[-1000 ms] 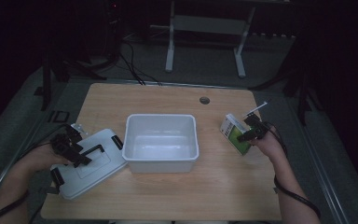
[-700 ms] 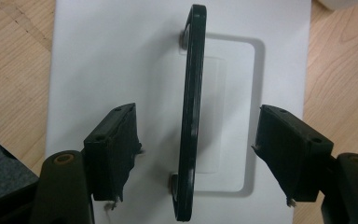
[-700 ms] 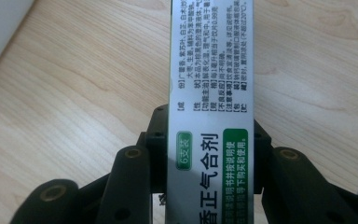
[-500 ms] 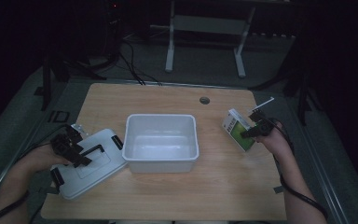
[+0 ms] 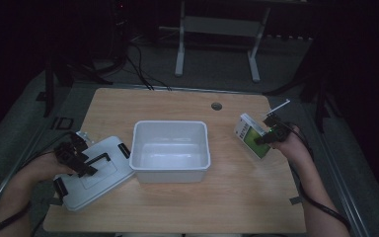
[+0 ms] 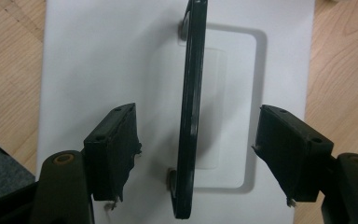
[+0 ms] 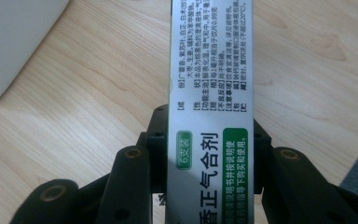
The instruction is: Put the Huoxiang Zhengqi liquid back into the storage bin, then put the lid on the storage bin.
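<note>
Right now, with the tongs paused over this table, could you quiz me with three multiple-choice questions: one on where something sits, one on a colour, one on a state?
1. Where is the lid?
A. left of the tub
B. inside the tub
C. on the floor

2. What colour is the lid's handle?
A. red
B. black
C. yellow

3. What are the right tongs doing?
A. hanging open
B. gripping the box
C. resting in the tub

Answers: 1 A, the lid lies on the table beside the tub's left wall. 2 B, it runs dark between the left tongs. 3 B, both pads press the box, held above the table.
</note>
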The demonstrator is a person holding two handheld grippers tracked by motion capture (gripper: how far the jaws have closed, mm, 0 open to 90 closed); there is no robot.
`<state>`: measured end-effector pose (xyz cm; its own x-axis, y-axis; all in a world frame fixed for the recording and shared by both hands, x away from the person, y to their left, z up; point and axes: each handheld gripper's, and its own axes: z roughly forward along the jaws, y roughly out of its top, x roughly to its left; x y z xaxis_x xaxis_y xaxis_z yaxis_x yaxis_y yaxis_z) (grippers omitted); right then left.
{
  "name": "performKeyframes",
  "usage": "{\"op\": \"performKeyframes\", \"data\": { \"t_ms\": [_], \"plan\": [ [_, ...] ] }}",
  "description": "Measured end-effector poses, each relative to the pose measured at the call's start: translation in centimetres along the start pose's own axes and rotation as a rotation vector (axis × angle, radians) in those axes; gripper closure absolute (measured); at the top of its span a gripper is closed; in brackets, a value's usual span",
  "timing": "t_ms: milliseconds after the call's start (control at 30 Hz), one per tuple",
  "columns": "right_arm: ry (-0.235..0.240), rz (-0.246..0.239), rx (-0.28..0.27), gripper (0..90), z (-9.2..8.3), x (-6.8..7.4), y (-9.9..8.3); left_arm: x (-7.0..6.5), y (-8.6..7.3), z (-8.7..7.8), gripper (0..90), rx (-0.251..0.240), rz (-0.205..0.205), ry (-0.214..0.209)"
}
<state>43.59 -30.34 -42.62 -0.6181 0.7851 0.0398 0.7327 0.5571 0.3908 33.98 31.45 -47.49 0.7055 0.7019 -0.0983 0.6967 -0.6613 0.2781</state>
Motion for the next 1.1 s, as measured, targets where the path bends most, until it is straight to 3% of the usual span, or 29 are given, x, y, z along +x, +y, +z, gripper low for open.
{"op": "performKeyframes", "data": {
  "t_ms": [533,833,933,1100],
  "plan": [
    [0.037,-0.114,-0.039,64.2,-2.8,3.1,2.8,-0.1,0.2,-0.3,30.0,0.005,0.001,0.002],
    [0.06,-0.219,-0.08,64.2,-5.0,6.1,5.1,-0.3,0.2,-0.3,30.0,0.009,0.007,0.001],
    [0.105,-0.261,-0.116,64.2,-5.9,7.4,5.9,-0.2,0.3,-0.4,30.0,0.002,0.003,0.0],
    [0.199,-0.364,-0.128,64.2,-6.6,9.9,7.1,-0.3,0.4,-0.5,30.0,0.003,0.003,0.0]
  ]
}}
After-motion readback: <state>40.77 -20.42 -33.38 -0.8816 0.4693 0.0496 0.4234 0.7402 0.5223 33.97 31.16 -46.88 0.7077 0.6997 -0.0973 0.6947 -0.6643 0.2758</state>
